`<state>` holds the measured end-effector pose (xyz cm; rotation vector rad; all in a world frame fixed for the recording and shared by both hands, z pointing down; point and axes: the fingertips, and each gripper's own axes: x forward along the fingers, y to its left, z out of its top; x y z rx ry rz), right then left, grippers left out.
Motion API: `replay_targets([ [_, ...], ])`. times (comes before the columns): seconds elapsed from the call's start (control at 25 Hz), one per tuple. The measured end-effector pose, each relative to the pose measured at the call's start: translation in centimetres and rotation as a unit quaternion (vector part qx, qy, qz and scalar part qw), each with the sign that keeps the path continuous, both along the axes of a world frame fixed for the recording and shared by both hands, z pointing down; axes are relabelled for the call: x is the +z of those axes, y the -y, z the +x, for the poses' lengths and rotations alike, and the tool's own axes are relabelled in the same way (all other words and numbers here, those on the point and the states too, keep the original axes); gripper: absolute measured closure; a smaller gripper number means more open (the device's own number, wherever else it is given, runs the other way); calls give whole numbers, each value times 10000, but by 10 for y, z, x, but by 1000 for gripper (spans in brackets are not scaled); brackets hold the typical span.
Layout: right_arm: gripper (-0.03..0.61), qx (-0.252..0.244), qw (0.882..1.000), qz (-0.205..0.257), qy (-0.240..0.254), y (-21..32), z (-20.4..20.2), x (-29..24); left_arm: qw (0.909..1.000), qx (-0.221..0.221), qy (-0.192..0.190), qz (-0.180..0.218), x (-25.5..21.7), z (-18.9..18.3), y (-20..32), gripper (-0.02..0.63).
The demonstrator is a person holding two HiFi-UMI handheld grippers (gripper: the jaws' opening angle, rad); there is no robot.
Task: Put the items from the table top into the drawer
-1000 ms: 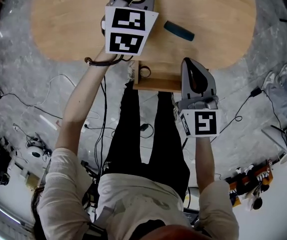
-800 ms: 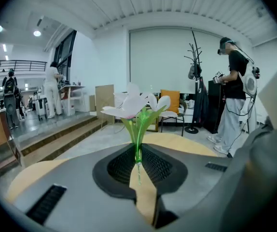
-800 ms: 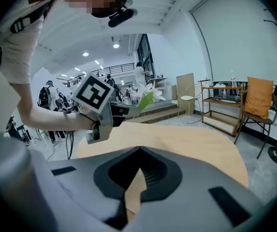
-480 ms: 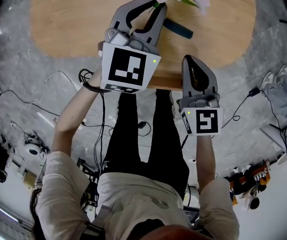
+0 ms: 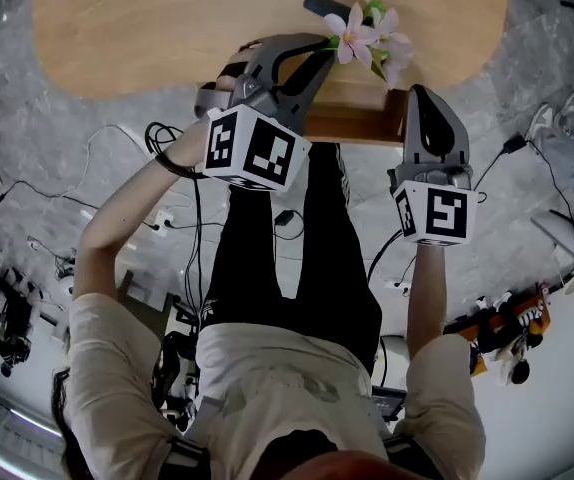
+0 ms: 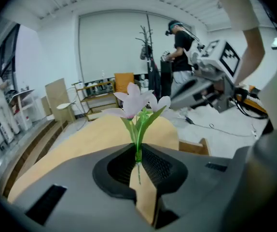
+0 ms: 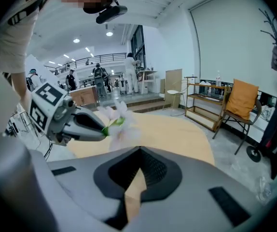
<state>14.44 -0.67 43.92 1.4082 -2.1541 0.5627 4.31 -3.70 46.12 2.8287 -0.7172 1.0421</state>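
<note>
shifted right across the table, the left tool is clamped on the stem of the flower, now near the open drawer; the right tool, jaws together, is empty.

Tally: two tools, four other things.
Left tool, right tool; one flower sprig, one dark flat item top centre, one drawer, one desk.
</note>
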Motion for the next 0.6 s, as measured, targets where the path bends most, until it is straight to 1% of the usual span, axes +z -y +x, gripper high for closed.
replay_targets([
  [0.08, 577, 97, 9999, -53, -128, -5, 14, 4, 9987, 425, 236, -151, 20, 7, -30, 565],
  [0.2, 577, 66, 9995, -146, -255, -14, 25, 8, 9922, 942, 557, -591, 59, 18, -79, 565],
  [0.28, 577, -54, 9993, -197, -325, -19, 23, 13, 9855, 1211, 808, -875, 89, 21, -109, 565],
  [0.36, 577, -243, 9987, -235, -382, -21, 15, 21, 9781, 1385, 1049, -1144, 121, 21, -130, 565],
  [0.44, 577, -403, 9981, -275, -376, -23, 9, 27, 9698, 1604, 1336, -1261, 151, 22, -146, 565],
  [0.52, 577, -444, 9980, -315, -311, -28, 7, 27, 9611, 1810, 1618, -1316, 172, 24, -156, 565],
  [0.6, 577, -445, 9982, -312, -242, -32, 6, 24, 9553, 1865, 1774, -1454, 187, 26, -160, 565],
])
